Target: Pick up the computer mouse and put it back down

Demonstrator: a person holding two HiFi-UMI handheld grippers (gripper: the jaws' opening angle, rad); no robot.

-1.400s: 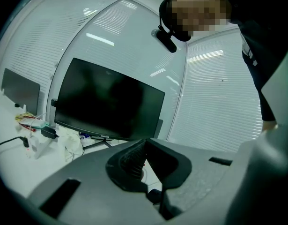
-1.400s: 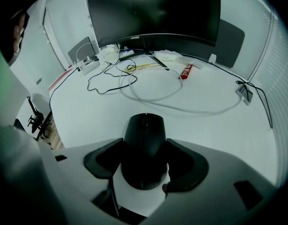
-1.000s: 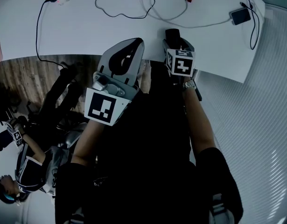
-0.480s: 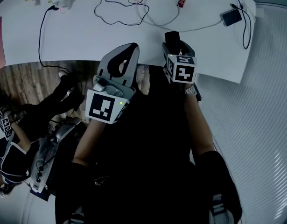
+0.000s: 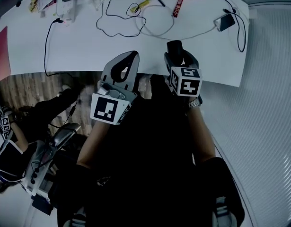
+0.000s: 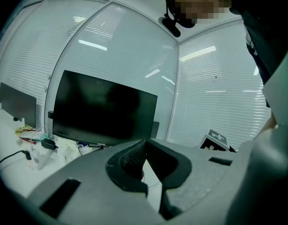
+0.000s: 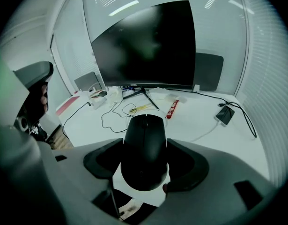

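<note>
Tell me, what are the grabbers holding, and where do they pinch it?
The right gripper pinches the black computer mouse by its two sides. The left gripper is shut, empty.

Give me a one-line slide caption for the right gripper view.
Right gripper shut on a black computer mouse, white desk and dark monitor beyond.
</note>
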